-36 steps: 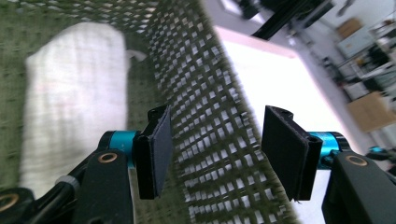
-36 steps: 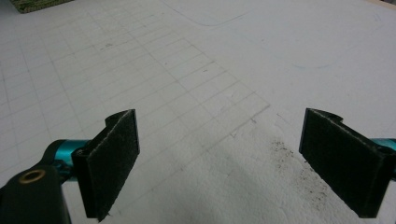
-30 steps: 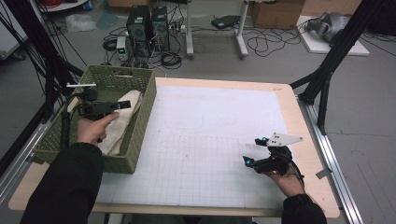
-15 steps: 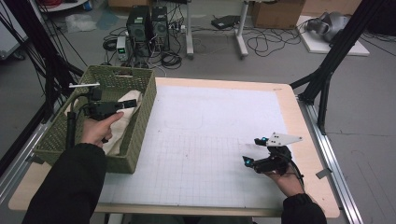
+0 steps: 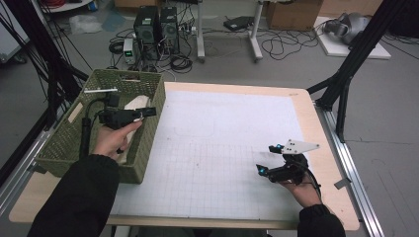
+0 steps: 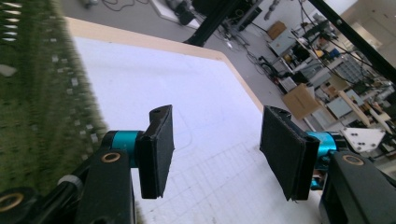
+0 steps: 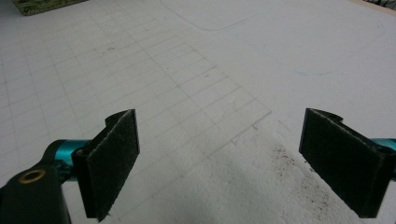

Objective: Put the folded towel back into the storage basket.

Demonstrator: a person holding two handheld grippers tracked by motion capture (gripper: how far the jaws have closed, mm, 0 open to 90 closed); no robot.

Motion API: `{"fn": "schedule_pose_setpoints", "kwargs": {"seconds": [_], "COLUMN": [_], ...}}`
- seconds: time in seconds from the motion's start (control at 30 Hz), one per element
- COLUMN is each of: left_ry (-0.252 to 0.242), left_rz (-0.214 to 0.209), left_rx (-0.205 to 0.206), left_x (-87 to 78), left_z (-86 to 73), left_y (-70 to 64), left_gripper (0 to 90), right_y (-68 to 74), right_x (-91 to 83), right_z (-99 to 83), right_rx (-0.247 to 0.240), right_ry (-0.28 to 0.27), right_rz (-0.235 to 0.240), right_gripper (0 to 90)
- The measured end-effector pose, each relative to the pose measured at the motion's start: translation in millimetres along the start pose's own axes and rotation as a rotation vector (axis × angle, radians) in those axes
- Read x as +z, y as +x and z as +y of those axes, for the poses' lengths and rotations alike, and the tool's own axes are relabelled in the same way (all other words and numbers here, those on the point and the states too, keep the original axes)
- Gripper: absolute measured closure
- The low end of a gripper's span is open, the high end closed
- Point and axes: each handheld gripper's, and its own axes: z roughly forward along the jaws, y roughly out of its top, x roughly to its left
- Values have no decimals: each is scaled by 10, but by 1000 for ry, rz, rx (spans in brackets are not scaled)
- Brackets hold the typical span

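My left gripper [image 5: 148,111] hangs spread and empty over the basket [image 5: 66,143], the pale cloth [image 5: 132,106] just beneath it, so dipping crooked could snag the woven wall, while my right gripper [image 5: 265,159] idles spread

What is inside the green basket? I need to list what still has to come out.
In the green basket lies a cream cloth. The left gripper hovers open above it. The hand and forearm cover the part beneath them.
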Motion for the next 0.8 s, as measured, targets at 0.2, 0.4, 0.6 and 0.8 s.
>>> {"fn": "schedule_pose_setpoints", "kwargs": {"seconds": [0.2,0.4,0.6,0.8], "left_ry": [5,9,4,-11], "left_rz": [-11,-17,-25,-8], "left_rx": [5,15,15,12], "left_x": [117,247,358,474], "left_z": [-15,-25,-55,-93], "left_y": [-101,-213,-284,-381], "left_gripper": [437,440,433,432], "right_y": [5,1,0,-4], "right_x": [-2,11,10,22], "right_z": [13,17,20,20], "right_rx": [-2,-4,0,-4], "right_ry": [-8,-9,-12,-12], "right_rz": [9,11,15,16], "right_gripper": [114,114,114,114]}}
